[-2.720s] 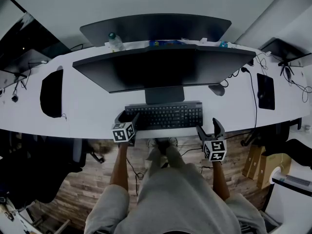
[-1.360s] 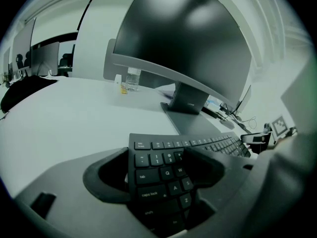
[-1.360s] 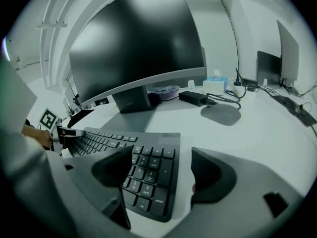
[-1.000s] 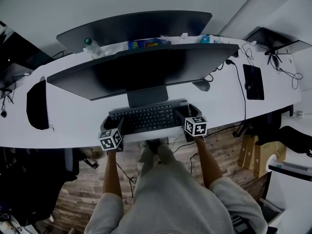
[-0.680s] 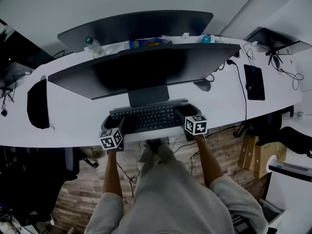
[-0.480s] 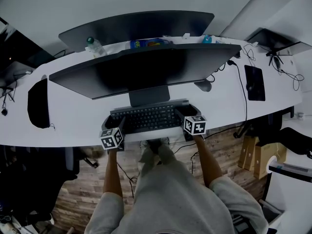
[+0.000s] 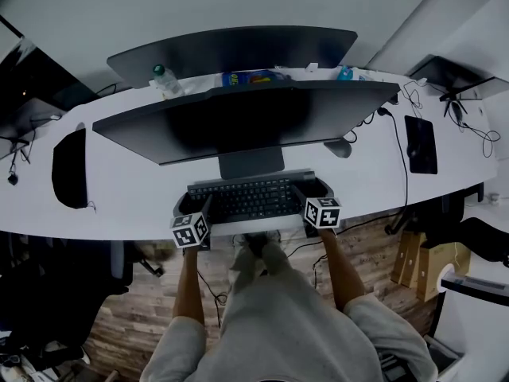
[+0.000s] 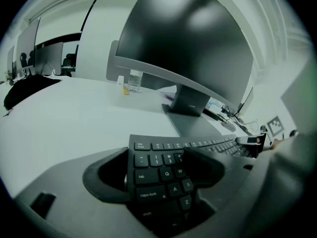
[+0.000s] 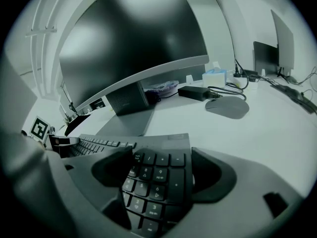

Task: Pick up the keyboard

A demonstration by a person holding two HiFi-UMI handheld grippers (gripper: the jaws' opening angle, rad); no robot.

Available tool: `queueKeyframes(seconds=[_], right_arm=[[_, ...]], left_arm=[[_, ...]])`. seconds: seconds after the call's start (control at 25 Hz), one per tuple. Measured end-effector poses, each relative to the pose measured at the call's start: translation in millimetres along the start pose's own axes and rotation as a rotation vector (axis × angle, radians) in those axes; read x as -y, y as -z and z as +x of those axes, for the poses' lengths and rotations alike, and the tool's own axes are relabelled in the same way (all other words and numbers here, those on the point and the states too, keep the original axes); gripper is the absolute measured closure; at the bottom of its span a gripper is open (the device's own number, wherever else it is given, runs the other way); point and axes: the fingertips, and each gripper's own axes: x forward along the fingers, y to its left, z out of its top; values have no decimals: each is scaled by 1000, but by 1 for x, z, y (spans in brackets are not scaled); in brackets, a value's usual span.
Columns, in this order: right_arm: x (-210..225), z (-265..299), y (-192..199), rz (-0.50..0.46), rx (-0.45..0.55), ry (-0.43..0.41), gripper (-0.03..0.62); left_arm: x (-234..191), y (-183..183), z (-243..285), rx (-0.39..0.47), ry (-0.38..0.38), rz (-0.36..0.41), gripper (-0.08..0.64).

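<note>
Head view: the right gripper [image 7: 312, 189], which was hanging off the worktop's [image 7: 135, 205] front edge moments ago, is now sitting at the right end of the keyboard [image 7: 248, 197]. It is mirroring the left gripper [image 7: 195, 203]. The keyboard is resting before the monitor stand [image 7: 250, 163].

Left gripper view: wide fingers [image 8: 94, 175] are straddling the tab-key end, one beside the edge and one over the keys.

Right gripper view: wide fingers [image 9: 210, 175] are bracketing the number pad likewise.

With both ends covered, gripping and lifting are probably coming next.
</note>
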Motion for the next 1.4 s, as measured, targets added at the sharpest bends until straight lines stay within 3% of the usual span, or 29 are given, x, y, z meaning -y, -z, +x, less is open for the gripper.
queueKeyframes(seconds=[0.52,1.04,1.4], right_arm=[[-6,-24,-14,-39,62,9,236],[-26,-81,-63,-99,189,8,236],[-46,-128,-111,-139,301,11,236]], left_arm=[[10,-7,-19,46,6,3,232],[33,-51,-70,162,23,26,232],[51,-100,-112,269,40,63,232]])
